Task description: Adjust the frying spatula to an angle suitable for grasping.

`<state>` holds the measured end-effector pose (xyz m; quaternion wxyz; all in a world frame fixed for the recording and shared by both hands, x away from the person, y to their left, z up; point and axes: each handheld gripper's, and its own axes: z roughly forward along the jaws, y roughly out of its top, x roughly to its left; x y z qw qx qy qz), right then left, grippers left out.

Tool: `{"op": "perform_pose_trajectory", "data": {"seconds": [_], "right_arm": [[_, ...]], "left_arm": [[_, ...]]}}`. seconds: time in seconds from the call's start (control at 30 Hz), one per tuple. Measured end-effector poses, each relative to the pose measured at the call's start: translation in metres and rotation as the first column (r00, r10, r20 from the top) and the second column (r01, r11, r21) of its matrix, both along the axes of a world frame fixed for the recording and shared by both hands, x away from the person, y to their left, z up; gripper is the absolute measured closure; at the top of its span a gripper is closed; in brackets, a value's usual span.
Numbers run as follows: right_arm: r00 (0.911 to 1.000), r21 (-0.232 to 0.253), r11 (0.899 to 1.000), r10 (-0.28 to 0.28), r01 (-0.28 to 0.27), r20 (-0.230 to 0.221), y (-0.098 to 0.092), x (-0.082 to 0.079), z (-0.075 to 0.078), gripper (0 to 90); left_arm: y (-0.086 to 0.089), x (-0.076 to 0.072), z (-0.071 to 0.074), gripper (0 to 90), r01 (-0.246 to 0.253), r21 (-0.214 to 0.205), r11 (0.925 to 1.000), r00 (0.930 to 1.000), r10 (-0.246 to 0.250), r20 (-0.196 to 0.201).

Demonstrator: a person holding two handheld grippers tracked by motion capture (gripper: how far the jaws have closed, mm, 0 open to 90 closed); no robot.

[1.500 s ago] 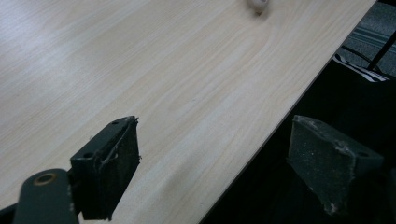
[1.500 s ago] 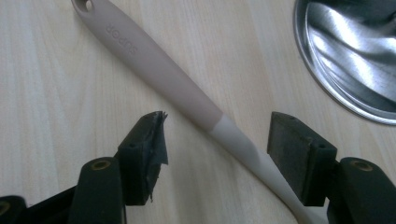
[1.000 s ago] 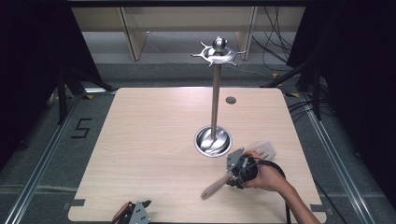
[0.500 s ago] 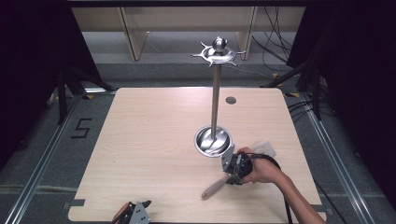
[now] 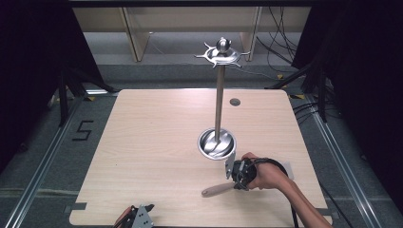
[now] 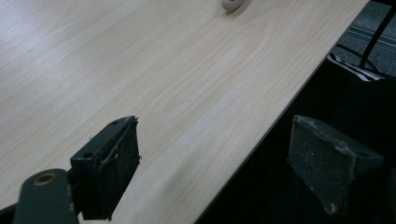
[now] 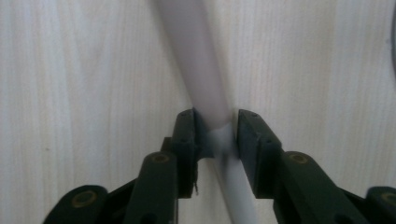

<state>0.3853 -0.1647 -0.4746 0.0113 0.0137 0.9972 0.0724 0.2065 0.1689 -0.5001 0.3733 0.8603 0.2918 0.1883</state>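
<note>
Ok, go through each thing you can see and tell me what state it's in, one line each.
Right tool: shut on the handle, low over the table.
Handle: pale, lying on the table, gripped partway along.
Left tool: open, nothing between its jaws, at the table's near edge.
Metal stand: upright on its round base, no items hanging from the top hooks.
Table: flat, mostly bare wood.

This looks like a lab or test studio, not a home. A pale wooden table [image 5: 157, 142] stands alone on grey carpet [image 5: 43, 156], with metal floor rails [image 5: 40, 166] running past its left and right edges. Black curtains [image 5: 33, 61] hang on both sides, cables [image 5: 280, 35] trail beyond the far right corner, and a "5" [image 5: 81, 130] is marked on the floor.
</note>
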Motion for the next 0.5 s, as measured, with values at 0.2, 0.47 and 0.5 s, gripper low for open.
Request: {"op": "perform_pose_trajectory", "data": {"seconds": [0.2,0.47,0.5], "right_arm": [[0.9983,-0.006,0.998,0.058,-0.058,0.001,0.0022,-0.0009,-0.0006,76.5],[0.9987,-0.034,0.999,0.036,-0.035,0.036,-0.0002,-0.0056,0.0012,76.7],[0.9971,-0.018,0.998,0.053,-0.052,0.053,-0.0017,-0.0053,0.0013,76.7]], "left_arm": [[0.0,0.0001,0.0001,15.8,0.0,0.012,0.9999,1.0,0.0,0.005],[-0.0001,-0.0006,-0.0002,15.8,-0.002,-0.002,1.0,1.0,0.002,-0.001],[0.0009,0.0002,0.0012,15.8,0.011,0.013,0.9998,0.9999,-0.011,0.008]]}}
